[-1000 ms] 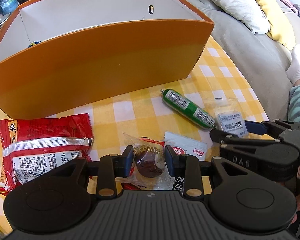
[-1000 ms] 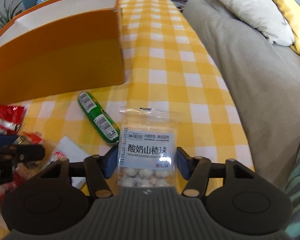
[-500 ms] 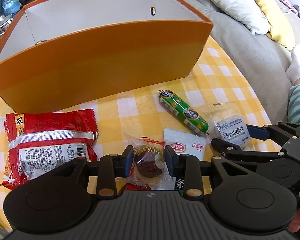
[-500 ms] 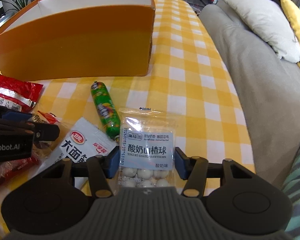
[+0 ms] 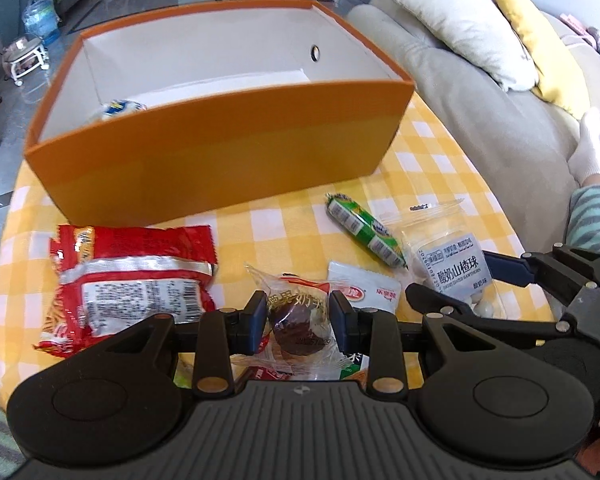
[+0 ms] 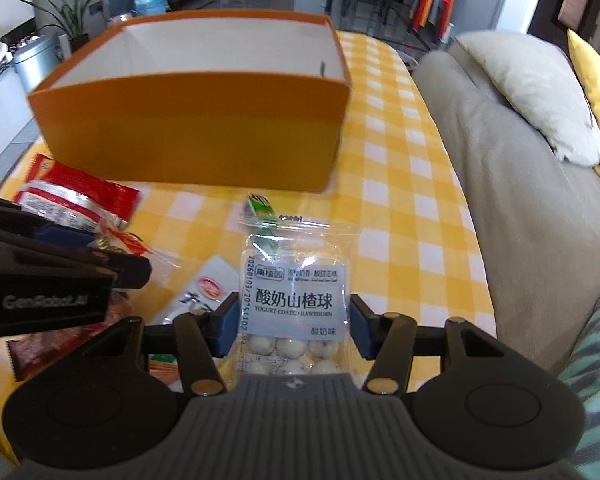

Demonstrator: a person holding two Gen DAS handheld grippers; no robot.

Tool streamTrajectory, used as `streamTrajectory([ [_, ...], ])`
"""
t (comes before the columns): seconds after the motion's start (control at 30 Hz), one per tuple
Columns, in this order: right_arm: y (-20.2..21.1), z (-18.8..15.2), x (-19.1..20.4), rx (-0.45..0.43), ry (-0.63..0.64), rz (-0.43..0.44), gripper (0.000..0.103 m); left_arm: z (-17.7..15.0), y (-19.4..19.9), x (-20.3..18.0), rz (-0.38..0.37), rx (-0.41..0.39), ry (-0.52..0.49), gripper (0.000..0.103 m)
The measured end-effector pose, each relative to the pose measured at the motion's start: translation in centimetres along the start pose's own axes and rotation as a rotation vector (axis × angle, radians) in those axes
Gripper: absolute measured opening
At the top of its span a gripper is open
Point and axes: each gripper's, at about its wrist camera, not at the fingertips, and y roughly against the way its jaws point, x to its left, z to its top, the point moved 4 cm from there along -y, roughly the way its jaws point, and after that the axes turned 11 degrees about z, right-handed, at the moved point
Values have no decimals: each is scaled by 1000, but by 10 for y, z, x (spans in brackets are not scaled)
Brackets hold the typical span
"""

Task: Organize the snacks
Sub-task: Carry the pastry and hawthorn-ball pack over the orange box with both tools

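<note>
An orange box [image 5: 220,148] with a white inside stands on the yellow checked tablecloth [image 5: 284,220]; it also shows in the right wrist view [image 6: 188,124]. A blue-and-white snack [image 5: 118,107] lies inside it. My left gripper [image 5: 299,317] is shut on a clear-wrapped brown cake [image 5: 298,322], lifted off the table. My right gripper [image 6: 292,326] is shut on a clear bag of yogurt hawthorn balls [image 6: 294,300], also lifted. A green sausage [image 5: 364,234], a red packet [image 5: 132,276] and a white packet [image 5: 366,290] lie on the cloth.
A grey sofa [image 6: 512,184] with a cream cushion [image 6: 540,92] and a yellow one [image 6: 596,92] runs along the table's right side. A socked foot [image 5: 588,148] rests on it. Water bottles and plants stand far behind.
Both grippers have risen with their snacks and pulled back a little; the box's inside now shows more. The right gripper has swung to face the box.
</note>
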Motion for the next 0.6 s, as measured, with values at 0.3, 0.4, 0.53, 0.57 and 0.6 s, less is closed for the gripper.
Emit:
streamTrajectory([
  [0.3, 23, 21, 14, -79, 14, 51, 53, 23, 22, 11, 30, -84, 30, 37],
  [0.4, 29, 30, 15, -106, 14, 59, 53, 33, 29, 14, 37, -116, 32, 37],
  [0.53, 35, 47, 17, -140, 21, 64, 53, 47, 36, 18, 54, -153, 33, 37],
  [0.57, 36, 52, 17, -147, 25, 63, 53, 52, 38, 20, 58, -160, 34, 37],
  [0.6, 37, 57, 17, -154, 29, 64, 53, 57, 38, 22, 62, -166, 35, 37],
])
